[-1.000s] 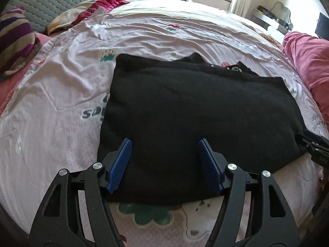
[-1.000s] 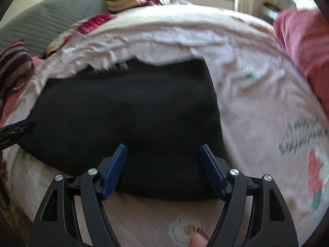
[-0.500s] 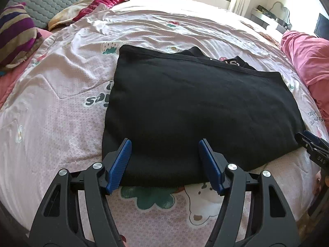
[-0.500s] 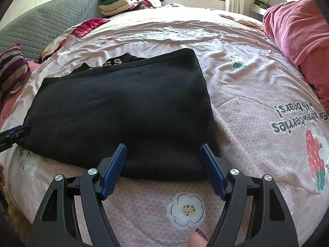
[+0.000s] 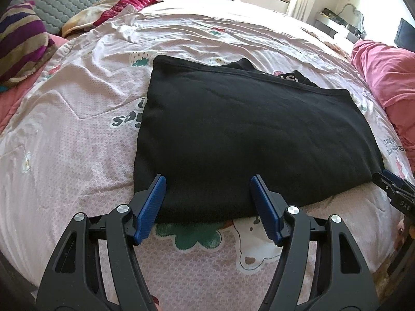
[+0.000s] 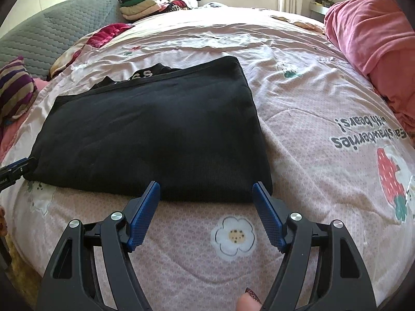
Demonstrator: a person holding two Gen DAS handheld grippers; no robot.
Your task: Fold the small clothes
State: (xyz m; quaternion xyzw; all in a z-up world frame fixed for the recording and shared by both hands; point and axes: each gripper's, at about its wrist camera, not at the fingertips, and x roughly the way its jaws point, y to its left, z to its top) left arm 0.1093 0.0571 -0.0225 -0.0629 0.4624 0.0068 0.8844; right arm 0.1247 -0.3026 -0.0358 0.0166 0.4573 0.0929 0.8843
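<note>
A black garment (image 5: 241,132) lies folded flat on the pink printed bedspread (image 5: 77,129), with a collar with white letters poking out at its far edge. It also shows in the right wrist view (image 6: 155,134). My left gripper (image 5: 207,204) is open and empty, its blue pads over the garment's near left edge. My right gripper (image 6: 206,207) is open and empty, just short of the garment's near right corner. The right gripper's tip shows at the right edge of the left wrist view (image 5: 394,186).
A striped pillow (image 5: 20,44) and grey quilted headboard (image 6: 52,33) lie at the left. A pile of folded clothes (image 6: 145,2) sits at the far side. A pink blanket (image 6: 373,41) is heaped at the right.
Both grippers have drawn back toward the near edge of the bed, staying open. More bedspread now shows in front of the garment, which lies still.
</note>
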